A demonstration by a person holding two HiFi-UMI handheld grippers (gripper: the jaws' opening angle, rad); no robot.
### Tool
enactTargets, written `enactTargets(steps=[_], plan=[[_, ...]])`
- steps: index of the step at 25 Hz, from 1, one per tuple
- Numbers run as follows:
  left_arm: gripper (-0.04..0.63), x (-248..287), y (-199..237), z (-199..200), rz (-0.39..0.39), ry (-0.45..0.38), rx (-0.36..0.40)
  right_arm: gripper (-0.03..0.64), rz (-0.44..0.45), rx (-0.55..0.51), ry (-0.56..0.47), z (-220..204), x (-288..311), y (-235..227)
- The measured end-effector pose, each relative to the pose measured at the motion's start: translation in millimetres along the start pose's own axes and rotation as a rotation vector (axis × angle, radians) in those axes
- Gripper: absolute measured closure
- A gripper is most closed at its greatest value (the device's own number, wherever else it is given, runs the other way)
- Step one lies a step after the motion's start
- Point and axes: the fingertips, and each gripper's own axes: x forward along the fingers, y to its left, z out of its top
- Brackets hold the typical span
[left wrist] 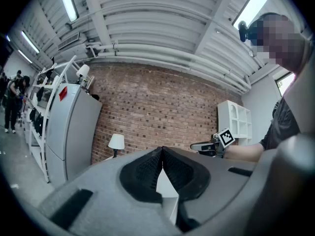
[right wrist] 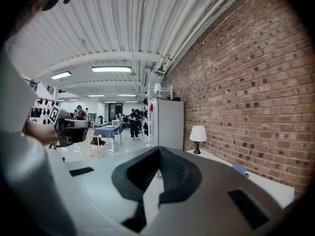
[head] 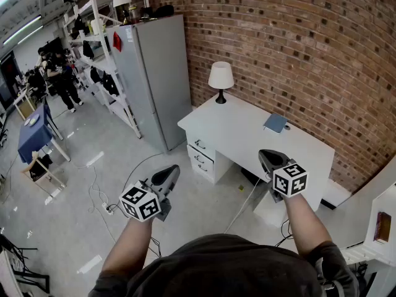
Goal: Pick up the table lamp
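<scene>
The table lamp [head: 221, 79], a white conical shade on a slim dark stem, is set upright at the far corner of the smooth white bench [head: 247, 138], beside the rough brick wall [head: 297, 48]. The ribbed black fingers of the left gripper [head: 176, 168] and the right gripper [head: 263, 153] are closed together, with nothing held, well apart from it.

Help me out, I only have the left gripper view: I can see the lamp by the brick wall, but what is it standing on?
Observer: In the head view, the table lamp stands on the far left corner of a white desk.
Operator: Anything else on that desk?
Observer: A blue book lies flat further along the back edge, apart from the lamp.
Operator: Is the right gripper open?
Observer: No. The right gripper view shows the right gripper with its jaws together and nothing between them.
</scene>
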Motion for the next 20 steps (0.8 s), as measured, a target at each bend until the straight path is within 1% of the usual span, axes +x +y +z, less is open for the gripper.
enactTargets(steps=[11, 15, 20], plan=[[0.591, 16, -15, 3, 0.003, 0.003, 0.009, 0.624, 0.011, -0.004, -0.005, 5, -4, -16], [0.591, 24, -24, 2, 0.016, 0.004, 0.012, 0.623, 0.018, 0.006, -0.020, 7, -9, -28], [0.591, 38, -44, 2, 0.038, -0.002, 0.021, 0.623, 0.037, -0.015, -0.021, 4, -22, -45]])
